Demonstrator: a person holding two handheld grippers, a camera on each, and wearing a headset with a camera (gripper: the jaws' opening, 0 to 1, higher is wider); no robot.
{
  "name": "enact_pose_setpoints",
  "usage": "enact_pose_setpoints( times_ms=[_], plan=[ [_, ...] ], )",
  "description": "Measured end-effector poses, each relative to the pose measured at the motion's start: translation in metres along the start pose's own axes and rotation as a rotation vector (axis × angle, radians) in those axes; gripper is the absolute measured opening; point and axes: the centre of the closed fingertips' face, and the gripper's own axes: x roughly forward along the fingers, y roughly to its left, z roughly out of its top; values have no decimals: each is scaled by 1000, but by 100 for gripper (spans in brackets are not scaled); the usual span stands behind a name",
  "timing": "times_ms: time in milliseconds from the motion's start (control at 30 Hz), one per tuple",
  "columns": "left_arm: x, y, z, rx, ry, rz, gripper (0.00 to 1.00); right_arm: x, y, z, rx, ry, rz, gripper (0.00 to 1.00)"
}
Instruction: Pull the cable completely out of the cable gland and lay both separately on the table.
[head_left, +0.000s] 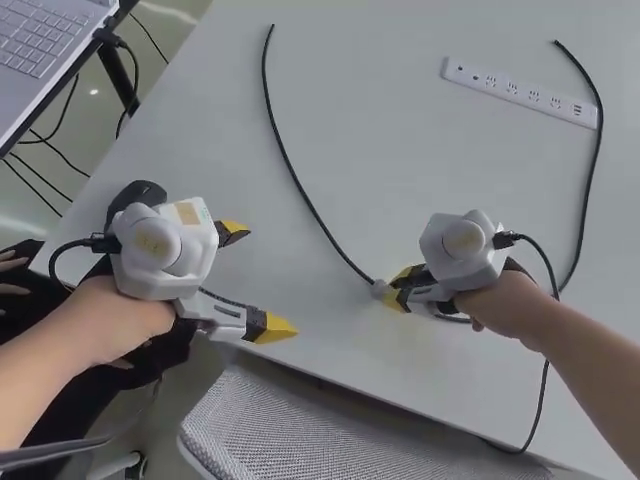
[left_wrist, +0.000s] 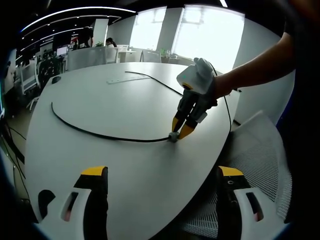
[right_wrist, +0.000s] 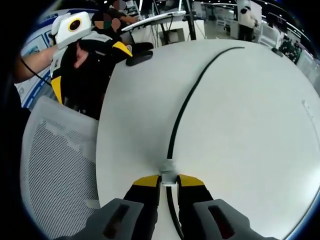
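Right gripper (right_wrist: 169, 181): jaws closed on the grey cable gland (right_wrist: 168, 171), at the near edge of the table (head_left: 420, 160) | black cable (right_wrist: 185, 105): threaded through the gland, curving away across the tabletop | left gripper (head_left: 258, 280): jaws spread wide, empty, well apart from the gland, beside the mesh chair (head_left: 330, 430)

Black cable (head_left: 298, 185) curving flat, threaded through grey gland (right_wrist: 168, 174)

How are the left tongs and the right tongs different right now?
The left white tongs with yellow tips gape wide open; the right white tongs with yellow tips are pinched shut. The left tongs hold nothing; the right tongs grip the small grey cable gland on the thin black cable. Both share the same shape and colours.
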Motion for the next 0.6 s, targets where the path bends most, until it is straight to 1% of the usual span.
enact_pose_setpoints(
  times_ms=[133,200,233,433,600],
  plan=[
    [1,-1,-1,-2,3,-3,89,1,0,0,-13,4,-1,8],
    [2,-2,-1,-3,3,-5,89,1,0,0,-24,10,-7,8],
    [3,-2,-1,-3,4,-6,89,1,1,0,-43,14,-18,7],
    [5,-5,0,4,11,-17,89,1,1,0,-28,23,-46,6],
    [6,-5,4,8,10,-23,89,-5,3,5,-17,11,-34,6]
  ],
)
